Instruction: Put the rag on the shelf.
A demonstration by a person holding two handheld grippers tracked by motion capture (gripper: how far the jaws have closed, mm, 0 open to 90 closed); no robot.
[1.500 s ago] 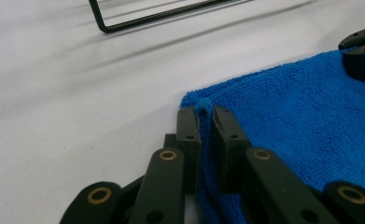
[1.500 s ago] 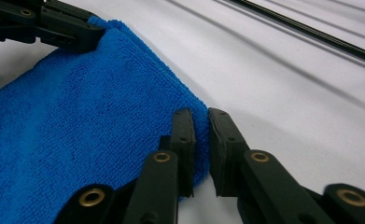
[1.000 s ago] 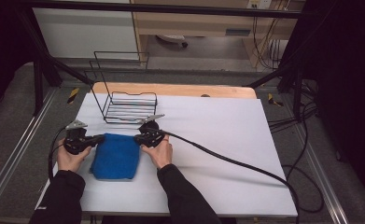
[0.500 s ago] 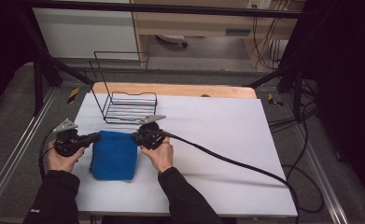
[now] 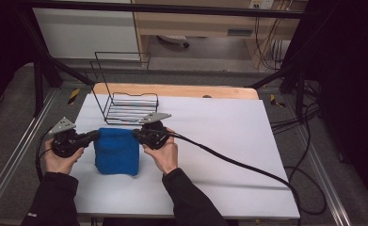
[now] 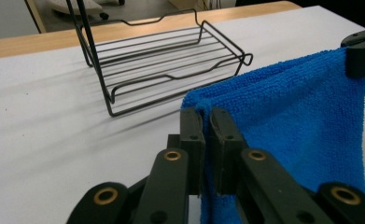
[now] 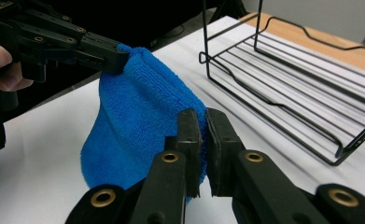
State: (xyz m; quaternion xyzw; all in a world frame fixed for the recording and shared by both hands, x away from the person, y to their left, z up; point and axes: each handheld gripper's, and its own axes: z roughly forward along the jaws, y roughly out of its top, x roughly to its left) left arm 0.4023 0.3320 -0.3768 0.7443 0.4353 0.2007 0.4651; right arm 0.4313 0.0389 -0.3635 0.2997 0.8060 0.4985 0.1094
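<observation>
- The left hand-held gripper is held in the person's left hand; its jaws point to the right and are pressed together.
- The right hand-held gripper is held in the right hand; its jaws point to the left and are closed tight.
- Both forearms in dark sleeves come in from the bottom edge.

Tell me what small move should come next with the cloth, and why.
Probably carry the cloth forward over the rack. The left gripper and right gripper are each shut on a top corner, the cloth hangs between them with its lower edge at the table, and the wire rack stands just beyond it.
</observation>
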